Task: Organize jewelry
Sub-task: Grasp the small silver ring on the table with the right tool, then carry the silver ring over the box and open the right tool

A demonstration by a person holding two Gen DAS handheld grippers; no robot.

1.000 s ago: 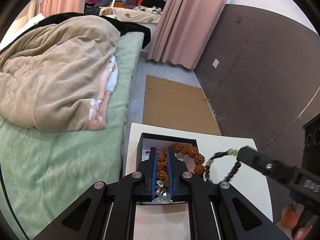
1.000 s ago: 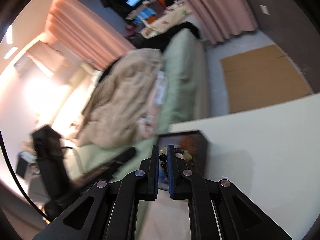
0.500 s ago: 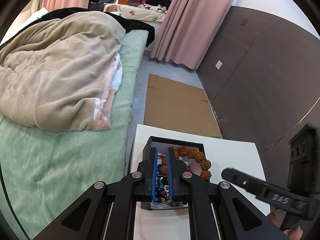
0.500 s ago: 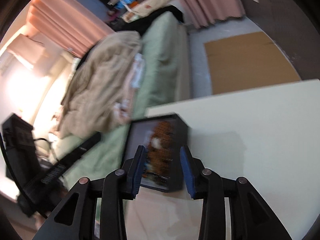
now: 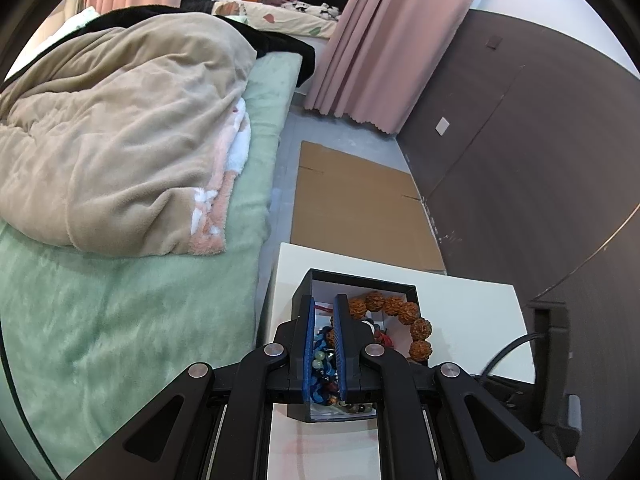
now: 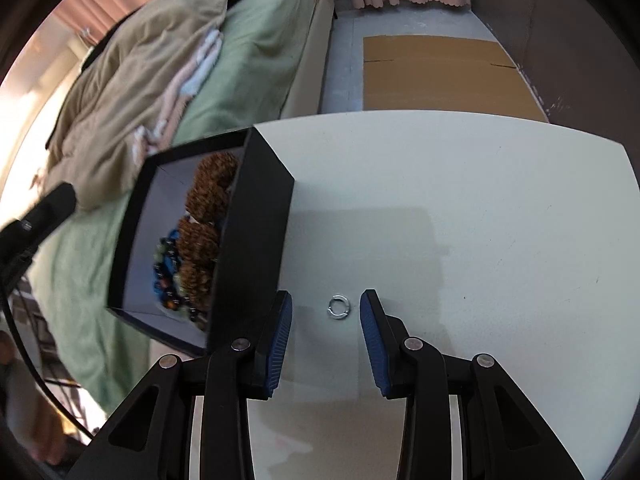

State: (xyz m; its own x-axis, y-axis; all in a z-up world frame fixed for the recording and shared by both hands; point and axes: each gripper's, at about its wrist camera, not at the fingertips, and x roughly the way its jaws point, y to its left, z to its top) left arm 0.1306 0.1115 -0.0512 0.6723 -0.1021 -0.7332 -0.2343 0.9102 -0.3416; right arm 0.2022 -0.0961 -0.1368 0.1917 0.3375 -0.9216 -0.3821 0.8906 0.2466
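You are straddling the silver ring beside the black box with your spread right gripper; centre, then pinch low.

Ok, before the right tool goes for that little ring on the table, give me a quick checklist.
1. Right tool open: ok, jaws spread wide.
2. Silver ring lined up: ok, it lies on the white table between the two fingers.
3. Ring free to lift: ok, nothing touches it.
4. Black box clear of the right tool: not ok, its wall sits right beside the left finger.
5. Left tool state: nearly closed over the box; grip on beads cannot tell.
6. Brown bead bracelet inside the box: ok.
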